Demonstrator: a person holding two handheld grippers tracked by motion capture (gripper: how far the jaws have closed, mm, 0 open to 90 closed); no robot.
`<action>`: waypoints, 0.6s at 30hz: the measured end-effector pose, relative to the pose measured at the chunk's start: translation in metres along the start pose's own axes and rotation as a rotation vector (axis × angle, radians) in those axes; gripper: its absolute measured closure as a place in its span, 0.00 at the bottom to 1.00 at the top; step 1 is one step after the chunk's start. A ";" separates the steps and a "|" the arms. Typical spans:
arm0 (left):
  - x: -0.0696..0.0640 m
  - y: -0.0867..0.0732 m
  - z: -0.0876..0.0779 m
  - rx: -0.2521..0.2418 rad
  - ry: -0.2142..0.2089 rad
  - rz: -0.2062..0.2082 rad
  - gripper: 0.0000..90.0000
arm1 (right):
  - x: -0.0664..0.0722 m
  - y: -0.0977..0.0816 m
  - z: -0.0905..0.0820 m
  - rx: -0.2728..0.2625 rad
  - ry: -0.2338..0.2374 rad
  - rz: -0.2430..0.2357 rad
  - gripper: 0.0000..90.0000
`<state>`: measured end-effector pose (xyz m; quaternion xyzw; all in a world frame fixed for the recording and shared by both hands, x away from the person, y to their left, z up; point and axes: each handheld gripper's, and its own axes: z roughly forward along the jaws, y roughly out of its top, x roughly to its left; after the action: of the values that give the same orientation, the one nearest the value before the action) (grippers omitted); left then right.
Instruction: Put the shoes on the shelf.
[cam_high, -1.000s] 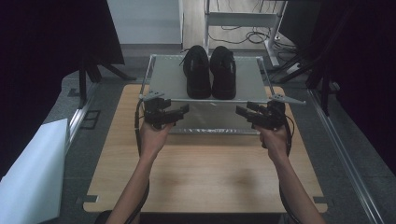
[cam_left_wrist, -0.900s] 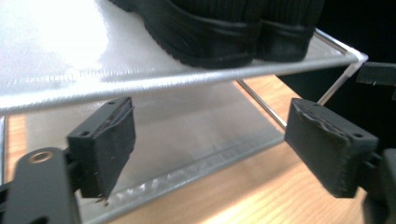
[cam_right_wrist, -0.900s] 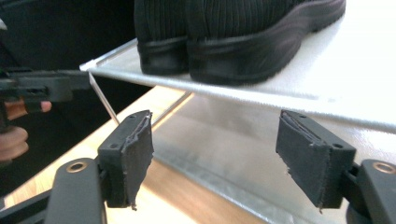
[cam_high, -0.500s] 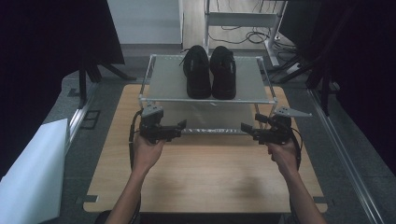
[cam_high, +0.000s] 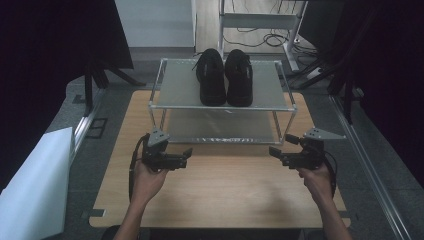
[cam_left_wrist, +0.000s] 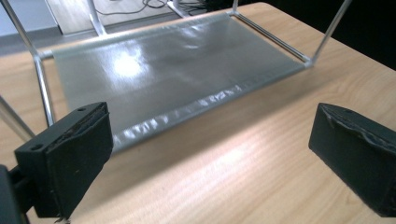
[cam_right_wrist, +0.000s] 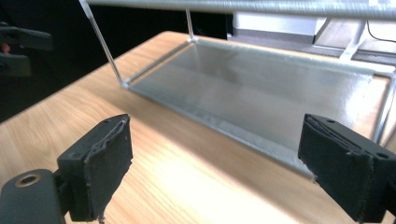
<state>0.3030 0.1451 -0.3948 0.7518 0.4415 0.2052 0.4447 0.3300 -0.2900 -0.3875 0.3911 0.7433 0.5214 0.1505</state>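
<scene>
Near the table's (cam_high: 220, 200) front edge, the left gripper (cam_high: 186, 156) and right gripper (cam_high: 274, 154) have just been opening; both gape wide, empty. At twelve o'clock stands the two-tier shoe rack (cam_high: 222, 106), likely light and stiff, best gripped by its thin metal posts. Black shoes (cam_high: 224, 76) top it.
</scene>
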 end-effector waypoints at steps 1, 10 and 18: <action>0.000 -0.004 -0.001 0.000 -0.004 -0.002 0.00 | 0.000 -0.004 -0.001 0.007 -0.005 -0.002 0.10; 0.001 -0.040 -0.001 -0.009 -0.035 -0.014 0.00 | 0.000 -0.033 -0.001 0.067 -0.029 -0.022 0.04; -0.007 -0.067 0.008 0.024 -0.033 0.021 0.00 | 0.003 -0.066 0.009 0.124 -0.028 -0.025 0.01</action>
<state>0.2729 0.1490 -0.4552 0.7648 0.4288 0.1923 0.4408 0.3059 -0.2916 -0.4493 0.3977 0.7768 0.4669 0.1428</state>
